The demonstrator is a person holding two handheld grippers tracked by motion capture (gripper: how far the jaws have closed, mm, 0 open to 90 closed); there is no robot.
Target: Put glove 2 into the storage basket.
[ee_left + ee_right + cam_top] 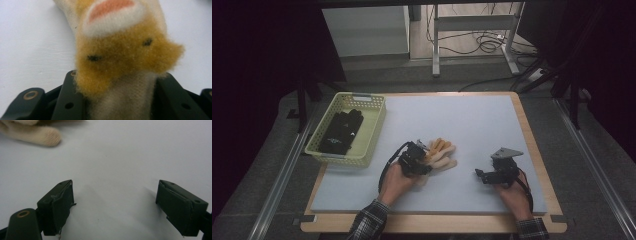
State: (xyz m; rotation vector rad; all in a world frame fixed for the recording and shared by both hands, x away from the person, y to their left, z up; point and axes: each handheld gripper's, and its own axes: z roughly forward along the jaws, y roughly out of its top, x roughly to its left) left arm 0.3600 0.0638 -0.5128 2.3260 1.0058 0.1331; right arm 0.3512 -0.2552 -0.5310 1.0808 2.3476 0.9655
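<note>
A cream and orange fuzzy glove (443, 152) lies near the middle of the white mat (472, 120). My left gripper (423, 163) is at its near-left end. In the left gripper view the glove's (125, 57) cream cuff is pinched between the two black jaws, so the left gripper (120, 87) is shut on it. My right gripper (480, 174) rests low on the mat to the right of the glove, pointing left. Its jaws stand wide apart over bare mat in the right gripper view (115, 195). A cream fingertip of the glove (47, 136) shows at the top left there.
A pale green basket (362, 98) stands at the mat's left edge with black gloves (343, 131) inside. The mat lies on a wooden tabletop (539, 155). Metal frame legs and cables (484, 42) are on the floor beyond the table.
</note>
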